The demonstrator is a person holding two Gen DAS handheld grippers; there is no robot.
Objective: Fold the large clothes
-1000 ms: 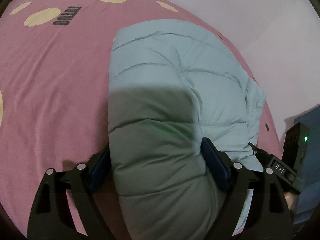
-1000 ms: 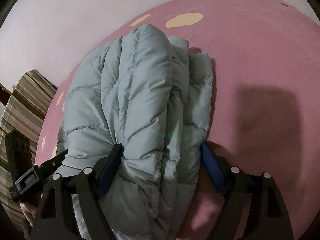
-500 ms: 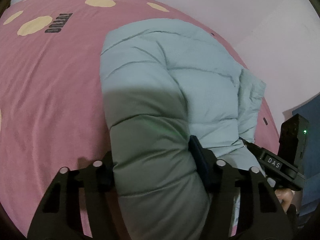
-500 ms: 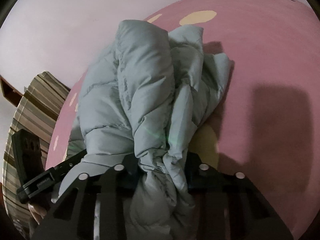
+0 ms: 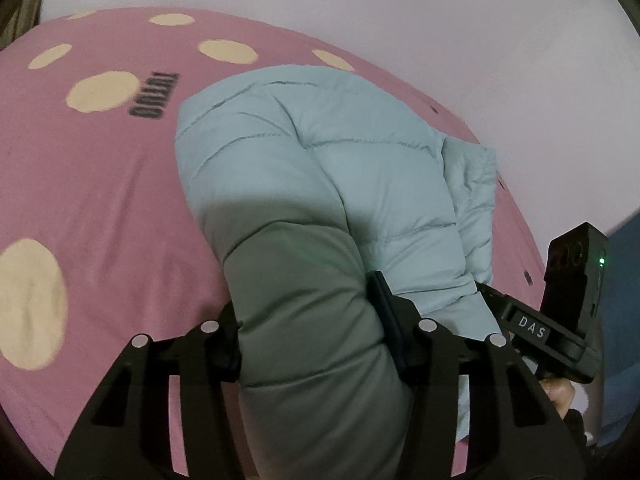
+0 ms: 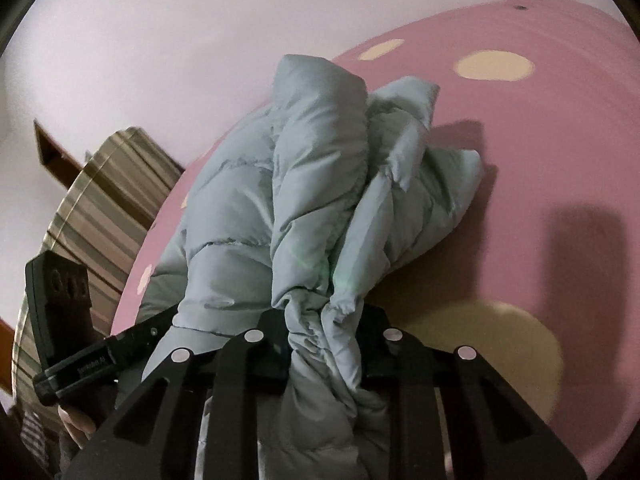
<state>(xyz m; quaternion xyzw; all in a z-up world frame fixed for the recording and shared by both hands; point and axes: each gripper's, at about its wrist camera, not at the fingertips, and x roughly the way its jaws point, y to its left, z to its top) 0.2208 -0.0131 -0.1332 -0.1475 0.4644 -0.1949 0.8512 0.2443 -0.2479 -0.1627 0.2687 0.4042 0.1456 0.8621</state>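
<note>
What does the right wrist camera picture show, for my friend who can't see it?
The right gripper is closing on a bunched end of a puffy pale blue jacket, whose fabric fills the gap between its black fingers. The jacket lies crumpled on a pink bedsheet with cream dots. The left gripper shows at the left edge.

Left gripper (image 5: pixel 310 328): pitched downward; jaws closing, both pads pressed into a thick roll of the puffer jacket (image 5: pixel 320 184) that bulges between them.
Left fingers (image 5: pixel 384 316): the right-hand pad shows at 3 o'clock of the roll, edge dug into the fabric; the other is mostly hidden at 9 o'clock.
Right gripper (image 6: pixel 324 340): pitched downward; jaws closing, nearly together, pinching a tightly gathered bunch of the jacket.
Other hand seen: fingertips under each opposite gripper's handle, at 4 o'clock in the left view and 8 o'clock in the right view.
</note>
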